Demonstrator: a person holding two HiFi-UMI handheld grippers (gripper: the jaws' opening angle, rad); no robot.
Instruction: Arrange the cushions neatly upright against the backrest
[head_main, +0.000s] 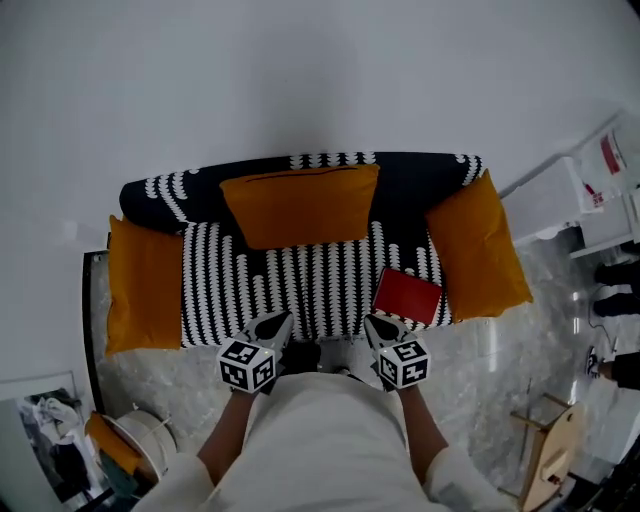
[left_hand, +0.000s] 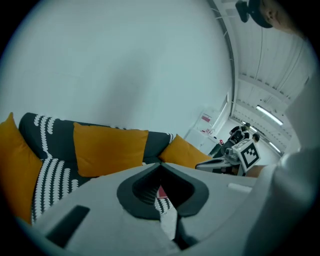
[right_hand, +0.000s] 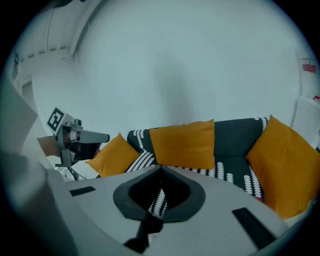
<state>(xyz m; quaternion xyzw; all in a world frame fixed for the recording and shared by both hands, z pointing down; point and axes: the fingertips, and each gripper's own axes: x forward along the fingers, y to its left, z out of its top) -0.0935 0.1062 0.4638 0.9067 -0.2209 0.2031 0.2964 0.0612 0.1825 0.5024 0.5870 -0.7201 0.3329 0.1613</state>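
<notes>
Cushions, 3 in all, orange, on a black-and-white patterned sofa (head_main: 300, 290) set against a white wall (head_main: 300, 70).

Middle cushion (head_main: 300, 205) upright at the centre of the backrest (head_main: 415, 185), leaning on it, long axis running left to right along the back, broad face turned forward over the seat.

Left cushion (head_main: 145, 285) at the sofa's left end by the arm, standing on edge, long axis running front to back, at right angles to the backrest rather than flat against it.

Right cushion (head_main: 478, 245) at the right end, likewise turned front to back but slightly skewed, rear corner pointing up near the backrest's end, broad face turned inward toward the seat.

Red flat item (head_main: 406, 296) lying on the seat near the front right, just beside the right cushion and apart from the middle one.

Left gripper (head_main: 278, 322) and right gripper (head_main: 375, 328) held side by side at the seat's front edge, both pointing toward the backrest, well apart from all 3 cushions. Jaws of the left pressed together, empty. Jaws of the right also together, empty, with only the patterned seat showing past their tips.
</notes>
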